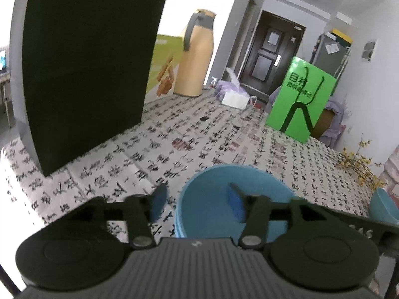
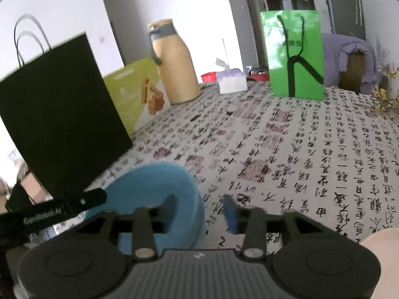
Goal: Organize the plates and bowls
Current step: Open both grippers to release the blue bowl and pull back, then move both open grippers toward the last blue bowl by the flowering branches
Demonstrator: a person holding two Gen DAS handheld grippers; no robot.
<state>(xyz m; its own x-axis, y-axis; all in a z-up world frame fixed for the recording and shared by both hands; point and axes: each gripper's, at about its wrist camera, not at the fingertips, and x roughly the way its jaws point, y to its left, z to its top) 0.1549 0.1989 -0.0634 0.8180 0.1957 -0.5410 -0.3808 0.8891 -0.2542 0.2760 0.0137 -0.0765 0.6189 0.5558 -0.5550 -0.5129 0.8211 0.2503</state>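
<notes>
A light blue bowl with a plain, matte-looking surface and a rounded rim sits on the table's calligraphy-print cloth, close in front of both cameras; its edges are smeared by motion blur, so whether it is a single bowl or a short stack is hard to say. The left gripper has its jaws spread wide and straddles the bowl's near left rim: one blue-padded finger is outside the wall over the cloth, the other is over the bowl's hollow, and nothing is clamped between them. In the right wrist view the same bowl lies low and to the left, and the right gripper is likewise wide open, its left finger over the bowl's inside and its right finger past the rim above the cloth, gripping nothing. A second, teal bowl shows at the right edge of the left wrist view. Farther back on the table stand a black paper bag, a tan thermos jug, a yellow-green box, a tissue pack and a bright green bag.
</notes>
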